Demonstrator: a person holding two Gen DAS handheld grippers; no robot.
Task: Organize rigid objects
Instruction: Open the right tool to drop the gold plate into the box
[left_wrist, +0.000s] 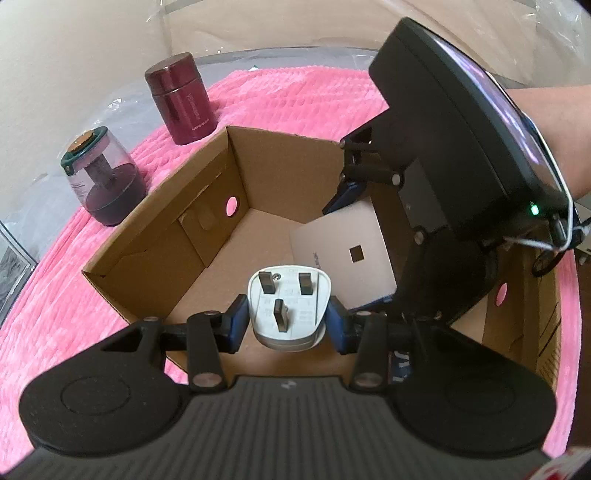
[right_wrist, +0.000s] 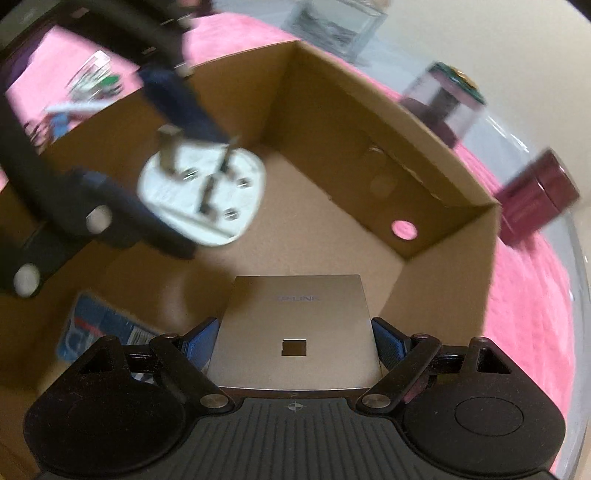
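Left gripper: pinching white plug, prongs up, held above the box interior. Right gripper: fingers clamped on grey panel, also inside the box. Blue packet on box floor. Beyond box, on pink mat: clear jar, maroon canister.

Looks like a home room, likely a bedroom. Fuzzy pink blanket covers the work surface, plain cream wall behind. Household odds on it: maroon steel canister, clear jar with green lid, open cardboard box. Clear plastic sheeting at the edges.
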